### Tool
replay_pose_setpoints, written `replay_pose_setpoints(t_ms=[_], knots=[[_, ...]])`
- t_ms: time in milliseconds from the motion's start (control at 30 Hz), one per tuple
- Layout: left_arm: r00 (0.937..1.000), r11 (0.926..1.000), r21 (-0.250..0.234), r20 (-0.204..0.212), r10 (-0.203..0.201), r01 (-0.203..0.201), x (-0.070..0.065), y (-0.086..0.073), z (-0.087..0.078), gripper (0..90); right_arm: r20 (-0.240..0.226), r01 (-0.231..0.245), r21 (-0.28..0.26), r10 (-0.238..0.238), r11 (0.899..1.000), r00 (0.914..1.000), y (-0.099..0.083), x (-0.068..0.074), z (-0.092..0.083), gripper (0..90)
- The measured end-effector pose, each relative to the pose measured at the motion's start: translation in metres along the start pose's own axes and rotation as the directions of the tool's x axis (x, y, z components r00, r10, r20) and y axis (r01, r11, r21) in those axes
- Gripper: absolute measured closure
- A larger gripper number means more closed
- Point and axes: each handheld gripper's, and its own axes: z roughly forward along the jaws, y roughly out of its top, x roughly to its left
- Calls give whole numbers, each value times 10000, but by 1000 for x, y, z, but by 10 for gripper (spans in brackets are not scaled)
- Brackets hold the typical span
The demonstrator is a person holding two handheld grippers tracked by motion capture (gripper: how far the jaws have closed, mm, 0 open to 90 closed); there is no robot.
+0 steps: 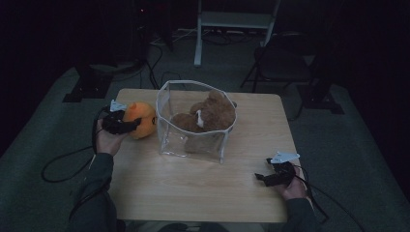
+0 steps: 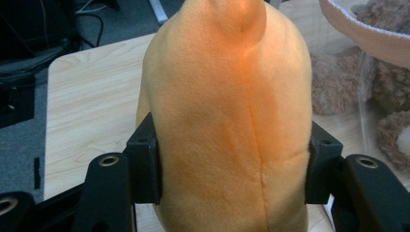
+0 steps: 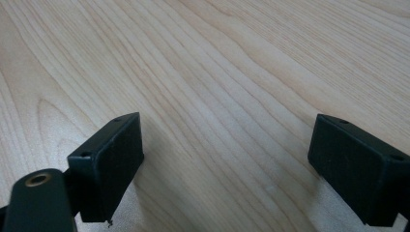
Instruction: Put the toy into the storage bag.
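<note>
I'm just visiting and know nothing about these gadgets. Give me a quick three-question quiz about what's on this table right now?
1. True or false: the left gripper is closed on the orange plush toy.
2. Multiple choice: what sits inside the clear bag? A) a brown plush toy B) a stack of books C) a glass bottle
3. Fill in: the right gripper has its jaws ____ above bare wooden table.

Key: 1 true. 2 A, the brown plush toy. 3 open.
</note>
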Motion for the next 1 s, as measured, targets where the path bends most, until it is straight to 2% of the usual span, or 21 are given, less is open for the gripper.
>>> replay_pose_setpoints(t_ms=[1000], knots=[[9992, 9987, -438, -334, 239, -254, -2, 12, -20, 408, 6, 6, 7, -6, 10000, 10000, 0, 0, 0, 116]])
